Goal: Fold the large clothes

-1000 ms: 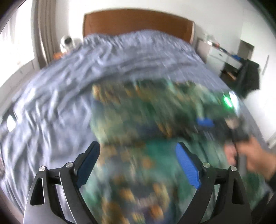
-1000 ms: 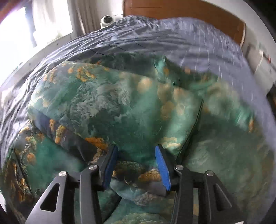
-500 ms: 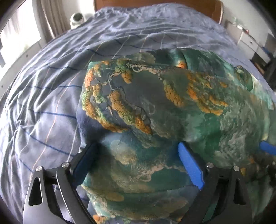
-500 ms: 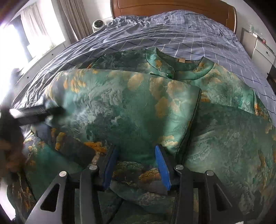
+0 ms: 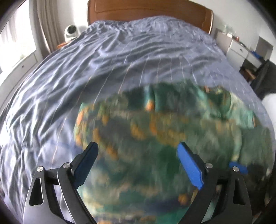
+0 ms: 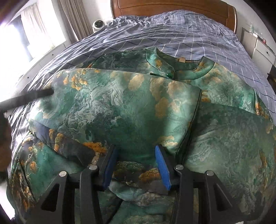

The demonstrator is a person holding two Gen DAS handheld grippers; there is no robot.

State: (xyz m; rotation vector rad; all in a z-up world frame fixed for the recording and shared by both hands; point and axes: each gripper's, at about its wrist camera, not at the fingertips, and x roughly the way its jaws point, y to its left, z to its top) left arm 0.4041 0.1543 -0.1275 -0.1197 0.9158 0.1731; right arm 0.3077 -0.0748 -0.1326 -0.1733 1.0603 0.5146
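Observation:
A large green garment (image 6: 138, 106) with orange and grey print lies on the bed, its collar (image 6: 174, 69) toward the headboard and a panel folded over its middle. My right gripper (image 6: 136, 155) rests low on the folded layers with its jaws partly apart and cloth between the blue pads; no grip shows. My left gripper (image 5: 138, 155) is wide open and empty above the garment (image 5: 155, 137), which is blurred in the left wrist view. The left tool's dark finger (image 6: 31, 96) shows at the garment's left edge in the right wrist view.
The bed has a blue checked sheet (image 6: 181, 32) and a brown wooden headboard (image 5: 148, 12). A small white round device (image 5: 70, 31) stands at the back left by the curtains. White drawers (image 5: 241, 50) and a dark chair (image 5: 262, 81) stand at the right.
My left gripper has lifted and pulled back from the garment's left part, staying open. My right gripper has stayed in place on the folded layers.

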